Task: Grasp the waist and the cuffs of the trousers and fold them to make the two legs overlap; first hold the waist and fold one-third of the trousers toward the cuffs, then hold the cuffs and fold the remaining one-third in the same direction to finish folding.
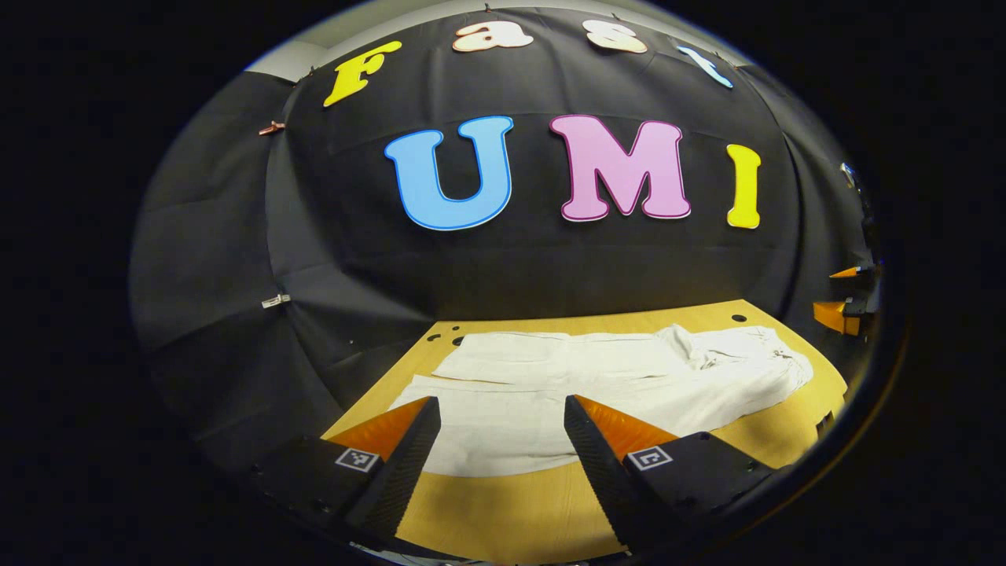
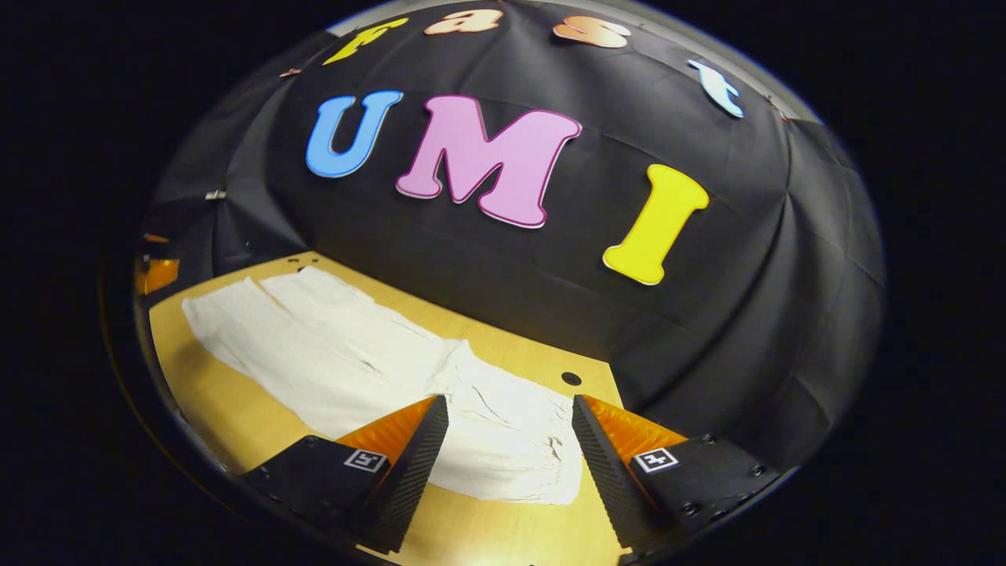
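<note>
White cloth: the trousers (image 1: 597,377) are lying spread flat along the desk (image 1: 503,511), reaching nearly to its far edge by the black booth wall.
Wooden surface: the desk is showing a few dark round holes (image 2: 571,378) near its far edge.
Waist end: in the right gripper view the gathered, wrinkled end of the trousers (image 2: 503,440) is lying just ahead of the tongs.
Left tongs (image 1: 501,428): they are hanging spread wide above the trousers' near edge, gripping nothing.
Right tongs (image 2: 509,428): they are hanging spread wide above the wrinkled end, gripping nothing.
</note>
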`<state>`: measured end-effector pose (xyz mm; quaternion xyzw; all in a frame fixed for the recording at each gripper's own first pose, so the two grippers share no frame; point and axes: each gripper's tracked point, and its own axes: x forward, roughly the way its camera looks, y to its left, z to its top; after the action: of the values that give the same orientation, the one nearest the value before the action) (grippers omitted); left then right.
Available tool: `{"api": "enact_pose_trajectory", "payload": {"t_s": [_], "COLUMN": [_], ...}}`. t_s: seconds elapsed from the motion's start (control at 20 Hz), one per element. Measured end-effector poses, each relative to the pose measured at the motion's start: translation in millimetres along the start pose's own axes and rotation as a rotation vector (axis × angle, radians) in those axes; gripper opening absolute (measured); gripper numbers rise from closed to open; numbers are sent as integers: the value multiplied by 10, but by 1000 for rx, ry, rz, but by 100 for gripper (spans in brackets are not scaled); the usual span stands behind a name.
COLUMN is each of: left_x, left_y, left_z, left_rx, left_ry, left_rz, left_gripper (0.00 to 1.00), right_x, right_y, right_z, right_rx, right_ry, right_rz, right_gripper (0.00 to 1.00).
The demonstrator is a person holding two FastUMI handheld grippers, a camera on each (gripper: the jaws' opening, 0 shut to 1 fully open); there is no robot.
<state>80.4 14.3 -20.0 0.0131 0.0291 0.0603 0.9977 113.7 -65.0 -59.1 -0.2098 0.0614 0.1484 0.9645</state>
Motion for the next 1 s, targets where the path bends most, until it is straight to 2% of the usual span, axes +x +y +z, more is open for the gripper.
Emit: {"api": "enact_pose_trajectory", "payload": {"t_s": [0.15, 0.55, 0.7, 1.0], "left_x": [1, 105, 116, 202], "left_y": [16, 91, 78, -72], "left_z": [-87, -380, -510, -620], "left_rx": [-2, 81, 87, 106], "left_ry": [35, 101, 144, 188], "left_rz": [20, 68, 89, 74], "left_gripper": [99, 99, 99, 99], "right_x": [73, 449, 470, 598], "right_y": [-82, -461, -483, -613], "right_z": [-283, -1189, -1659, -2134], "right_rx": [-138, -373, -411, -514], "right_ry": [46, 217, 337, 423], "right_rz": [87, 188, 283, 330], "right_gripper": [98, 97, 98, 98]}}
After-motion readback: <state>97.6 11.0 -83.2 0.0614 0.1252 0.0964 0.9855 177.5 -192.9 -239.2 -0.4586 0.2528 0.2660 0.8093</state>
